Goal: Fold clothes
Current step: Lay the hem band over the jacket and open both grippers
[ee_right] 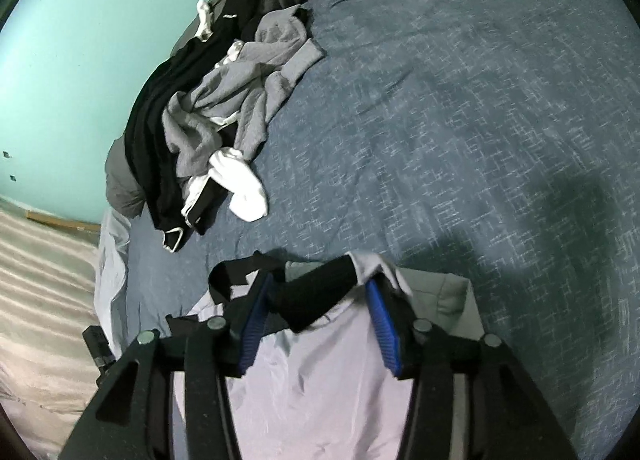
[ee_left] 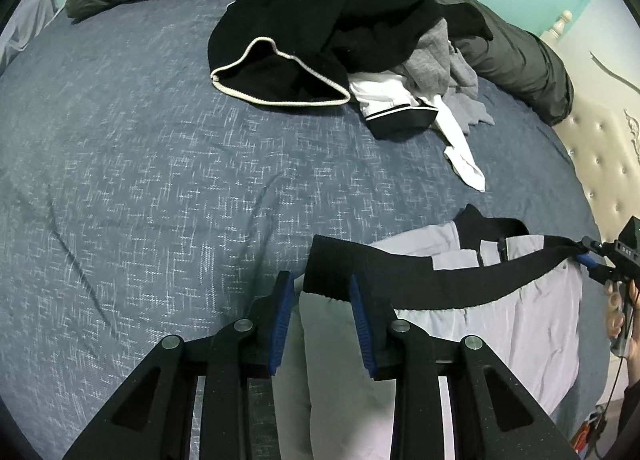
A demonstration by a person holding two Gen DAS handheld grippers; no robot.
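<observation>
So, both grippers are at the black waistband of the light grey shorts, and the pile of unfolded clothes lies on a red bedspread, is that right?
Not quite: the bedspread is blue-grey, not red, as the left wrist view shows. The rest holds: the left gripper and right gripper are at the black waistband of the light grey shorts, with the pile of unfolded clothes beyond.
</observation>
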